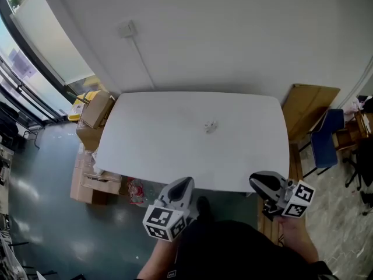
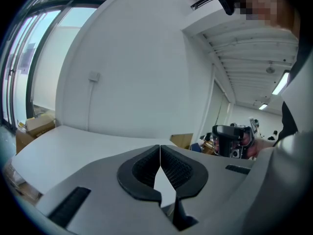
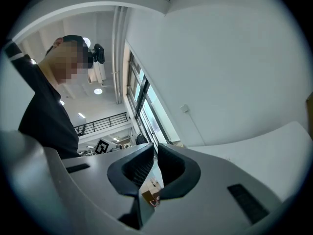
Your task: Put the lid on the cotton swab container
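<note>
A small pale object (image 1: 210, 125), too small to tell lid from container, lies alone near the middle of the white table (image 1: 151, 139). Both grippers hang below the table's near edge, close to the person's body and far from that object. My left gripper (image 1: 182, 185) (image 2: 160, 147) is shut, its pads meeting with nothing between them. On the other side my right gripper (image 1: 259, 181) (image 3: 156, 146) is held with its pads almost together and nothing in them. The left gripper view also catches the right gripper (image 2: 230, 141); the small object is not seen in either gripper view.
Cardboard boxes (image 1: 93, 118) are stacked on the floor at the table's left end. A wooden board (image 1: 309, 107) and a blue chair (image 1: 326, 139) stand at its right end. A white wall with a socket (image 1: 127, 28) runs behind the table.
</note>
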The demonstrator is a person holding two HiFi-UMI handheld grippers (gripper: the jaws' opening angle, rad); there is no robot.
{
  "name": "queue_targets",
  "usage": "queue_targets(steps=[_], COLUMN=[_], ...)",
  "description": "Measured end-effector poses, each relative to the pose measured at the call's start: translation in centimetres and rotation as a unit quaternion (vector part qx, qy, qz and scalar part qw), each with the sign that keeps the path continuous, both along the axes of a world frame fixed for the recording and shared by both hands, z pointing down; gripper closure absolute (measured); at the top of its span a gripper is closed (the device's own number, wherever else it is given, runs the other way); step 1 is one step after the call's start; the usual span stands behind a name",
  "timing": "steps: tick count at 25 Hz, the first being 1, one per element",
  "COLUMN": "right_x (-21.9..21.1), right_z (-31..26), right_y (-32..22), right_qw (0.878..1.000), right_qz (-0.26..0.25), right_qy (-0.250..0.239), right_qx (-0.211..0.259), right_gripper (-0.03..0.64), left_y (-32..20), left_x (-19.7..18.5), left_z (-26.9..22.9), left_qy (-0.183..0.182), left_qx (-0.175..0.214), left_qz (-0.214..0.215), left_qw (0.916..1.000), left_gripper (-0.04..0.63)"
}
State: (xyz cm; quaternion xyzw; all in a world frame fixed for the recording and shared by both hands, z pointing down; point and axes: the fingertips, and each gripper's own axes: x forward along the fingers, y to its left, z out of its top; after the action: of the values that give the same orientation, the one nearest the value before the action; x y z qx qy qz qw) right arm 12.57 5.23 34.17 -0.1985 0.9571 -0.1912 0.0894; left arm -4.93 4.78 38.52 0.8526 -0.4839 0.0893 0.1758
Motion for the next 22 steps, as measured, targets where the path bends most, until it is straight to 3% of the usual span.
queue_targets(steps=[12,22], right_x=[-7.5,-7.0], right_z=[-0.7,1.2], right_y=[-9.9,-14.8], right_qw=[1.000,0.999], right_qz=[0.020,0.015], right_qy=[0.004,0.005], right_qx=[-0.008,-0.040], right_gripper=[0.600,0.600], left_y=[-10.2,-16.0], left_x=[-6.5,-5.3], left_z=[0.5,2.5], left_qy=[-0.009,-0.013], left_qx=[-0.002,-0.024], left_qz=[0.038,0.042], left_qw=[0.9992,0.9988], left_gripper=[0.580,0.580])
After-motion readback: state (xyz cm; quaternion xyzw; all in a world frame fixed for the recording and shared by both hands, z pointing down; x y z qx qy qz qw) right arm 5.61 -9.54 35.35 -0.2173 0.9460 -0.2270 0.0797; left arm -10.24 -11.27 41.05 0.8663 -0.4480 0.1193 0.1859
